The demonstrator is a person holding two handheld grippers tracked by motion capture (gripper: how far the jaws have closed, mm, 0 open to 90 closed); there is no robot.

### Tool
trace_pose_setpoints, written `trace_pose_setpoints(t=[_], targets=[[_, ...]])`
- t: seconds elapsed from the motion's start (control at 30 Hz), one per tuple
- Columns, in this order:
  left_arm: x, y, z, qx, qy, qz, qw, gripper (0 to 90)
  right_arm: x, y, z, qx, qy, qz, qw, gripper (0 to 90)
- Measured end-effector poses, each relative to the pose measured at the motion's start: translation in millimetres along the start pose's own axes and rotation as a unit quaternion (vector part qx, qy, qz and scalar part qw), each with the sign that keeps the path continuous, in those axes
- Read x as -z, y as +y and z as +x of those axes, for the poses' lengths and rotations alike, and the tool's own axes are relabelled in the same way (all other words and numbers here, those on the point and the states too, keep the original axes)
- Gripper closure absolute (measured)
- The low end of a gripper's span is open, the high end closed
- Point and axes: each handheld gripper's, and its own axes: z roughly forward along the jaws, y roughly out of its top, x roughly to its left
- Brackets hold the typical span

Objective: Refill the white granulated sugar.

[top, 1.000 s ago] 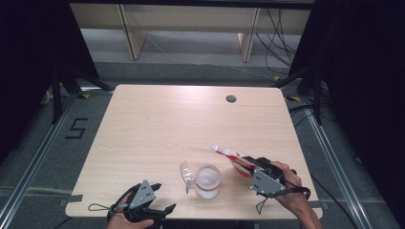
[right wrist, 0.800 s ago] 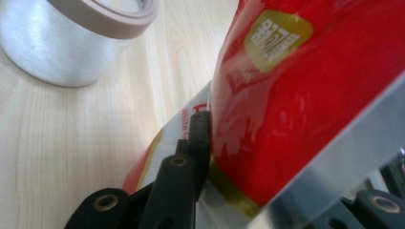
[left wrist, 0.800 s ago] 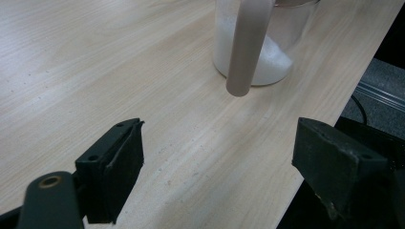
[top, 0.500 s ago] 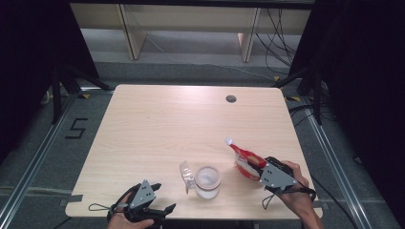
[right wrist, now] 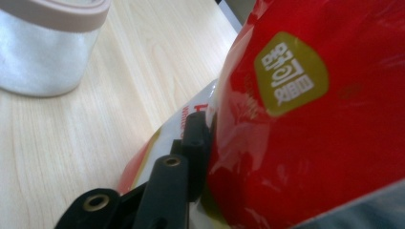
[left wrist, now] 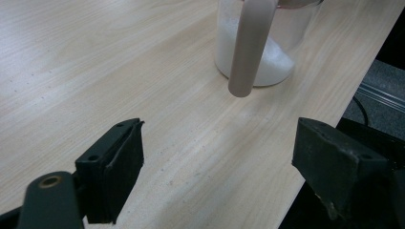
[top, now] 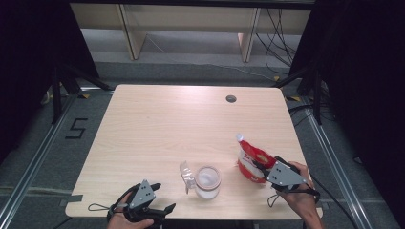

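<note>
The right gripper (top: pixel 261 168), its jaws just easing wider, sets the red plastic pouch (top: pixel 251 160) on the surface; next, let go fully. Left gripper (top: pixel 157 210) idles, jaws wide.

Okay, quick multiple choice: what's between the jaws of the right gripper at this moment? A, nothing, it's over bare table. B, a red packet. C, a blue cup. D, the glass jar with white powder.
B: in the high view the right gripper has the red packet at its jaws, and the right gripper view shows a jaw against the packet's red film, while the glass jar stands apart beside it.
</note>
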Motion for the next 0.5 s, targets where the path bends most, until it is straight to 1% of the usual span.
trace_pose_setpoints(t=[0.07,0.1,0.17,0.2,0.23,0.27,0.3,0.33,0.37,0.4,0.43,0.47,0.5], targets=[[0.4,0.2,0.4,-0.002,0.002,0.002,1.0,17.4,0.3,0.2,-0.1,-0.003,-0.001,0.0,1.0,70.8],[0.3,0.1,0.1,0.0,0.001,0.0,1.0,17.4,1.4,0.5,-0.3,-0.013,-0.007,-0.005,0.9999,67.6],[0.4,0.2,0.3,-0.001,0.001,0.0,1.0,17.4,3.3,0.8,-1.3,-0.026,-0.009,-0.012,0.9996,64.4],[0.4,0.2,0.3,-0.001,0.001,0.0,1.0,17.4,3.3,0.8,-1.3,-0.026,-0.009,-0.012,0.9996,64.4],[0.6,0.3,0.4,-0.001,0.002,0.0,1.0,17.4,6.8,1.5,-1.4,-0.041,-0.015,-0.016,0.9989,59.5],[0.6,0.3,0.4,-0.001,0.002,0.0,1.0,17.4,6.8,1.5,-1.4,-0.041,-0.015,-0.016,0.9989,59.5],[0.5,0.3,0.6,-0.003,0.002,0.0,1.0,17.4,11.7,2.9,-1.4,-0.054,-0.024,-0.019,0.9981,55.7],[0.4,0.2,0.0,0.0,0.001,0.0,1.0,17.4,13.4,3.6,-1.2,-0.058,-0.028,-0.018,0.9978,53.4],[0.4,0.2,0.0,0.0,0.001,0.0,1.0,17.4,13.4,3.6,-1.2,-0.058,-0.028,-0.018,0.9978,53.4],[0.2,0.1,-0.1,0.0,0.001,0.0,1.0,17.4,19.7,4.9,-0.4,-0.07,-0.033,-0.023,0.9967,50.4],[0.1,0.2,-0.2,0.001,0.001,0.0,1.0,17.4,22.4,5.2,0.1,-0.079,-0.039,-0.021,0.9958,47.8],[0.1,0.2,-0.2,0.001,0.001,0.0,1.0,17.4,22.4,5.2,0.1,-0.079,-0.039,-0.021,0.9958,47.8],[0.3,0.2,0.0,0.0,0.001,0.0,1.0,17.4,26.4,5.7,2.9,-0.094,-0.038,-0.021,0.9946,45.1]])
